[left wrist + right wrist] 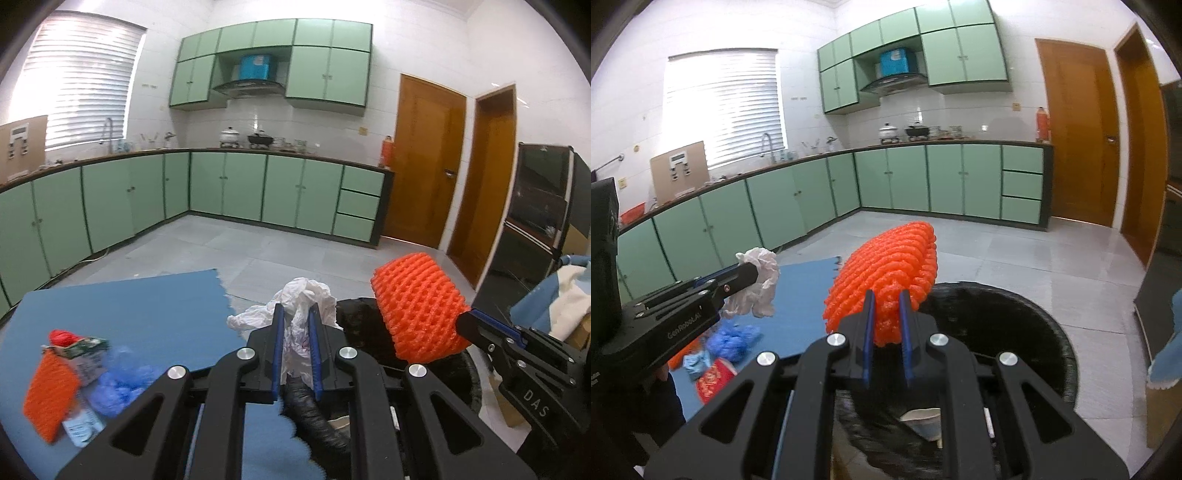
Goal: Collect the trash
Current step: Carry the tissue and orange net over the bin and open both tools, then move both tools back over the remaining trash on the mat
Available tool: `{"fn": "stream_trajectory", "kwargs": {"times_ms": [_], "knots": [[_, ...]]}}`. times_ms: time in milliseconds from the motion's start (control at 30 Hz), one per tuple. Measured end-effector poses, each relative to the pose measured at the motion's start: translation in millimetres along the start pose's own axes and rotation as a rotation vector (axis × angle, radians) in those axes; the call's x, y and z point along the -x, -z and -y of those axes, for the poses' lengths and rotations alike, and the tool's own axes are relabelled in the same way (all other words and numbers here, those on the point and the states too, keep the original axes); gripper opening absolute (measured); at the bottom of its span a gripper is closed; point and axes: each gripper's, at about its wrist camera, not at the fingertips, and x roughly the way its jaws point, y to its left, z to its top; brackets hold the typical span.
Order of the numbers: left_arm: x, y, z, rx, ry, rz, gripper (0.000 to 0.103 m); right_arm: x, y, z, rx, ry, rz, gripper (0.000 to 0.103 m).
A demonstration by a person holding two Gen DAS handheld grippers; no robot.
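Observation:
My left gripper (297, 314) is shut on a crumpled white plastic wrapper (306, 295), held over the edge of the blue mat (129, 306) beside the black-lined trash bin (362, 325). It also shows in the right wrist view (761, 284). My right gripper (886, 299) is shut on an orange foam fruit net (886, 269), held above the bin's rim (1045, 332). The net also shows in the left wrist view (417, 314). More trash lies on the mat: another orange net (50, 391), a carton (83, 354), blue crumpled plastic (122, 384) and a red packet (713, 380).
Green kitchen cabinets (221, 188) run along the far wall and left side. Two wooden doors (424, 158) stand at the right. A dark cabinet (546, 206) and a box with cloth (565, 295) sit right of the bin. The bin holds a white cup (923, 424).

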Motion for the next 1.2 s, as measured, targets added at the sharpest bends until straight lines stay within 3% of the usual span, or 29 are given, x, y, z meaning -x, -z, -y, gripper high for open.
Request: {"fn": "stream_trajectory", "kwargs": {"times_ms": [267, 767, 867, 933, 1000, 1033, 1067, 1133, 1200], "knots": [[-35, 3, 38, -0.01, 0.072, -0.046, 0.013, -6, 13, 44, -0.033, 0.066, -0.02, 0.012], [-105, 23, 93, -0.062, 0.112, -0.145, 0.013, -41, 55, 110, -0.098, 0.146, -0.114, 0.013], [-118, 28, 97, -0.065, 0.136, -0.176, 0.019, -53, 59, 120, -0.106, 0.173, -0.149, 0.025], [-121, 28, 95, -0.061, 0.145, -0.186, 0.046, -55, 64, 125, -0.12, 0.187, -0.16, 0.044], [-115, 26, 89, -0.049, 0.148, -0.173, 0.057, -53, 68, 129, -0.146, 0.205, -0.158, 0.066], [-113, 25, 86, -0.048, 0.142, -0.165, 0.063, -49, 70, 129, -0.154, 0.216, -0.152, 0.071], [-109, 24, 83, -0.044, 0.133, -0.156, 0.064, -47, 70, 128, -0.154, 0.23, -0.145, 0.081], [-99, 23, 73, -0.035, 0.121, -0.15, 0.066, -41, 70, 122, -0.15, 0.255, -0.129, 0.09], [-86, 20, 59, -0.022, 0.094, -0.135, 0.069, -35, 69, 111, -0.146, 0.244, -0.114, 0.09]]}}
